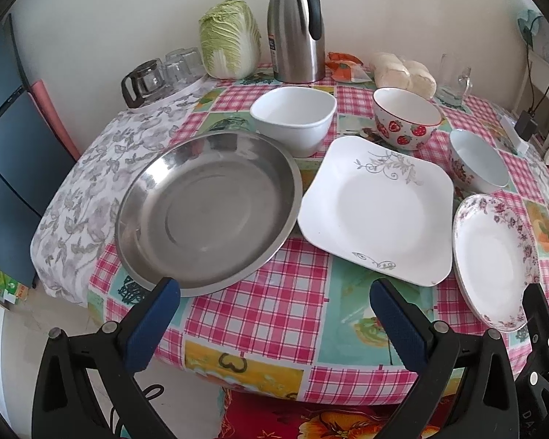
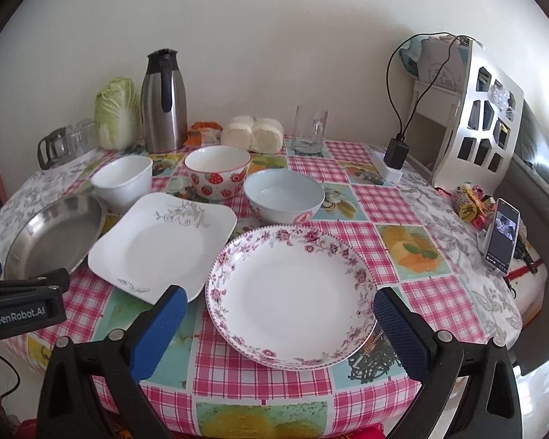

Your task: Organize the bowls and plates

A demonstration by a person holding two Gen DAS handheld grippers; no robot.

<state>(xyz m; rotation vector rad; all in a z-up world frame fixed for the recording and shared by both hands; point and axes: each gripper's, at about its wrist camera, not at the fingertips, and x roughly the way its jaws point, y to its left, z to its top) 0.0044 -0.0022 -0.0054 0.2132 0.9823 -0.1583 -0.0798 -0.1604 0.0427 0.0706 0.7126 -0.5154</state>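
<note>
1. Checked oilcloth on the table (image 2: 380,197) is carrying three plates in a front row: steel plate (image 1: 208,212), square white plate (image 1: 377,208), floral plate (image 2: 292,296), all lying empty.
2. Behind them are sitting three bowls: square white bowl (image 1: 292,117), strawberry bowl (image 2: 217,172), pale blue bowl (image 2: 283,194) (nothing inside any).
3. Left gripper (image 1: 274,292) and right gripper (image 2: 278,300) are hovering with jaws apart, holding nothing.
4. Thermos (image 2: 163,102) and cabbage (image 1: 230,38) are standing at the back.

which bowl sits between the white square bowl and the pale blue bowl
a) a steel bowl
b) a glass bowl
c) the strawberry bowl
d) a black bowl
c: in the right wrist view the strawberry bowl stands between the white square bowl and the pale blue bowl.
</note>
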